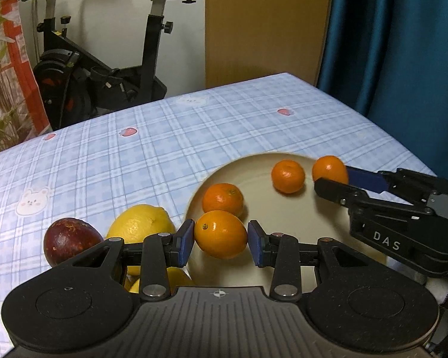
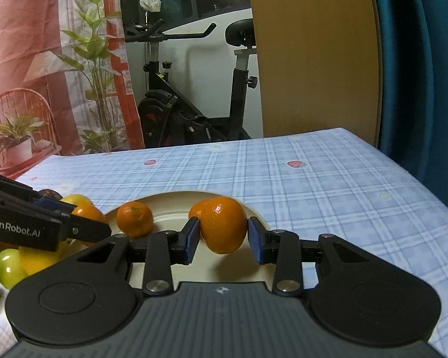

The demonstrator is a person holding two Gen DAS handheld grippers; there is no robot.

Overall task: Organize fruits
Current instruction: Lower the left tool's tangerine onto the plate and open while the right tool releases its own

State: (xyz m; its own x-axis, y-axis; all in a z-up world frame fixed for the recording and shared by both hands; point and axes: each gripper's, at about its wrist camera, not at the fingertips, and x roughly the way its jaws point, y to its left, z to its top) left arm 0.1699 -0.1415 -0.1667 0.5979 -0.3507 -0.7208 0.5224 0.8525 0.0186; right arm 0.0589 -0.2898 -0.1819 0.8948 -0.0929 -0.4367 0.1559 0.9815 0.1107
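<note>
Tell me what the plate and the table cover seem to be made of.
Plate: probably glazed ceramic or melamine; its cream surface is smooth with a soft sheen, and the look cannot settle which. Table cover: likely printed cloth or vinyl; the blue plaid with bears and strawberries lies flat and matte and wraps over the table edge.

"DAS" on right gripper (image 1: 331, 176); "GenRobot.AI" on left gripper (image 2: 83, 217).

Two close wrist views angled down, both sharing the plate (image 1: 283, 220) (image 2: 176, 217)
</note>
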